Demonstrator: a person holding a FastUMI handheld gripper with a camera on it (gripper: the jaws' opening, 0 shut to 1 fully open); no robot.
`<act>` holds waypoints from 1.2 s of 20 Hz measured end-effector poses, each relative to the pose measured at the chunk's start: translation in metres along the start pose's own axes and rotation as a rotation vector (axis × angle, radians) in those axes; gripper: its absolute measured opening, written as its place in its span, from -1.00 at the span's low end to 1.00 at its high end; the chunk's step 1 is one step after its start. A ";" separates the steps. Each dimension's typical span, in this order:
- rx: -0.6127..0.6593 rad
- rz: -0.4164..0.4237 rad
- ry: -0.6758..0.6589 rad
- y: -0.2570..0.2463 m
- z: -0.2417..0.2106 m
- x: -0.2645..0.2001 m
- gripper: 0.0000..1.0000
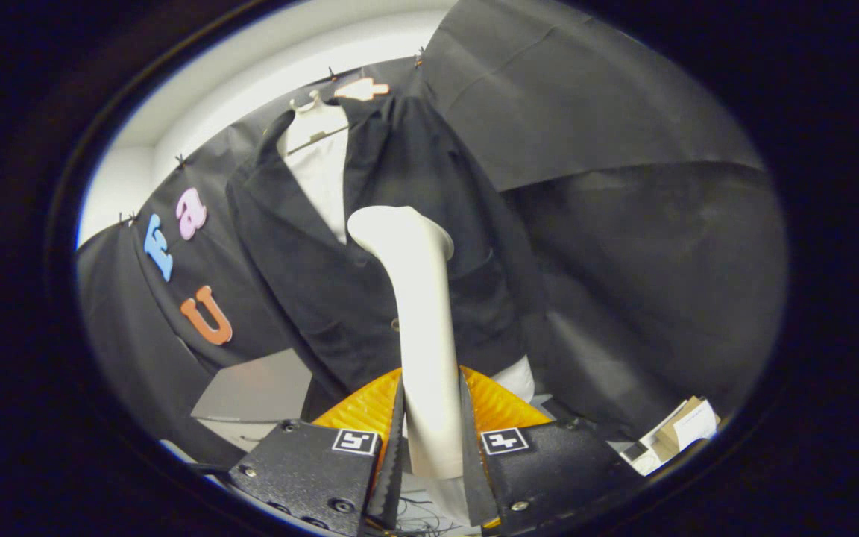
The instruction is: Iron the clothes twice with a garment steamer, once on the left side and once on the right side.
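- Gripper (431,440): I had both fingers clamped on the lower handle of the garment steamer (422,328), one finger on each side, with no gap showing between finger and handle.
- Steamer: it stood upright between the fingers, its bent head (400,227) raised in front of the dark jacket (400,224), roughly at the jacket's middle near the opening.
- Jacket: it hung on a white mannequin torso (321,160) against the black cloth wall (623,224); I could not tell whether the head touched the cloth.
- Judged stage: neither side pass appeared finished; the head sat between the two front panels.
- Risk 1: the smooth handle could twist in my grip if the head dragged on a fold, turning the head off the cloth.
- Risk 2: pushing too hard could rock the torso.
- Risk 3: a box (679,432) lay beside the torso's base, where a low sweep might catch it.
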State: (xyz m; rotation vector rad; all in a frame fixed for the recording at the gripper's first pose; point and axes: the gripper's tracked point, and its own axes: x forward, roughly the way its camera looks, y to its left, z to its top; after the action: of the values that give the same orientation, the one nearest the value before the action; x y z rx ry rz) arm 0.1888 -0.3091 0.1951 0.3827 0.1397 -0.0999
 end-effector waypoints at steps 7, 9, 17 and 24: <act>-0.007 -0.020 -0.176 0.006 0.104 0.010 -0.26; -0.007 -0.023 -0.203 0.013 0.125 0.019 -0.26; -0.091 -0.115 -0.272 0.019 0.155 0.059 -0.25; -0.144 -0.177 -0.245 0.016 0.132 0.071 -0.25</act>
State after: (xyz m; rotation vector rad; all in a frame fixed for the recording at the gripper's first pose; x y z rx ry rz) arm 0.2760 -0.3491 0.3108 0.2112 -0.0620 -0.3083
